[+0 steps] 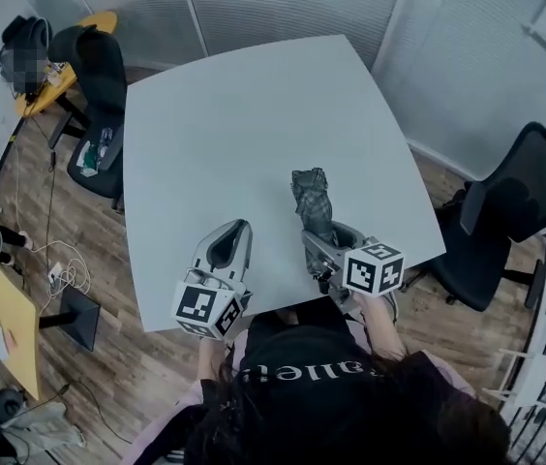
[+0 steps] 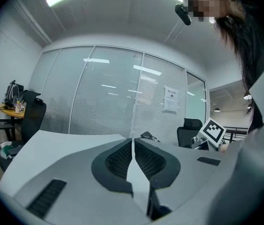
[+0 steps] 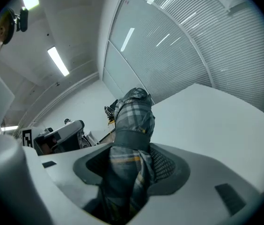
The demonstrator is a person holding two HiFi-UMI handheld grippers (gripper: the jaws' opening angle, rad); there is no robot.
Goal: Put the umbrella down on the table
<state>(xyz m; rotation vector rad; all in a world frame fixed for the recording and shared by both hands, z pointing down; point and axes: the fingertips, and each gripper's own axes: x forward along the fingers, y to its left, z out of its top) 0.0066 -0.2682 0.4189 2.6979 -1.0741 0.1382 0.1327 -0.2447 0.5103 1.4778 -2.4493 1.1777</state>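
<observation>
Closest to us, at the table's near edge, we hold the left gripper (image 1: 237,229) with its jaws pressed together and nothing between them; its own view (image 2: 132,142) shows the dark pads meeting in a thin line. Just to its right, apart from it, we hold the right gripper (image 1: 319,238), its jaws clamped on the folded plaid umbrella (image 1: 312,200). In the right gripper view (image 3: 129,150) the umbrella (image 3: 134,110) fills the gap between the pads, strap wrapped round it, tip pointing away from us. It sits over the near right part of the table (image 1: 244,114); we cannot tell whether it touches the top. Beyond the right edge stands a black chair (image 1: 525,201).
</observation>
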